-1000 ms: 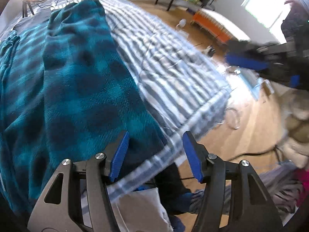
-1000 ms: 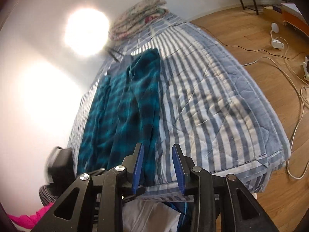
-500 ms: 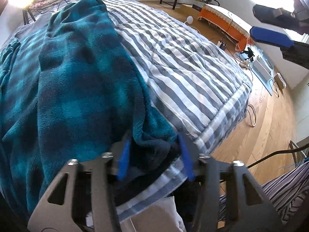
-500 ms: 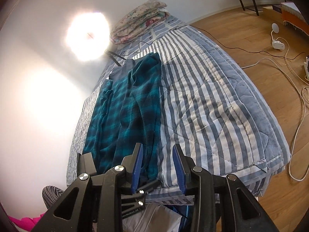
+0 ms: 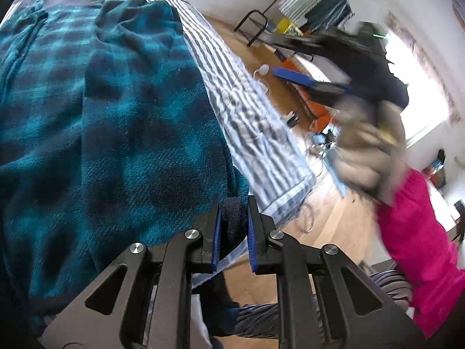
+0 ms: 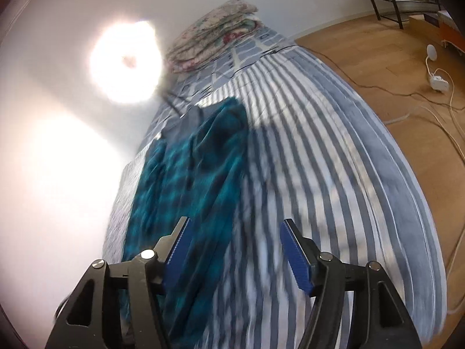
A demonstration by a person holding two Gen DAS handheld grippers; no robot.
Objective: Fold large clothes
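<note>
On the striped bed lies the teal garment; left gripper jaws are closing, pinching its near edge; right gripper jaws are opening, nothing between them.

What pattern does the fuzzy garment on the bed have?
Teal and dark checks on the fleece garment, clearest in the left wrist view.

Strong fisheye bending and dark vignetting are noted at all frame edges. In the right wrist view, a blown-out glare patch is seen upper left, and the striped bedding is motion-smeared. In the left wrist view, the window is overexposed at right.
</note>
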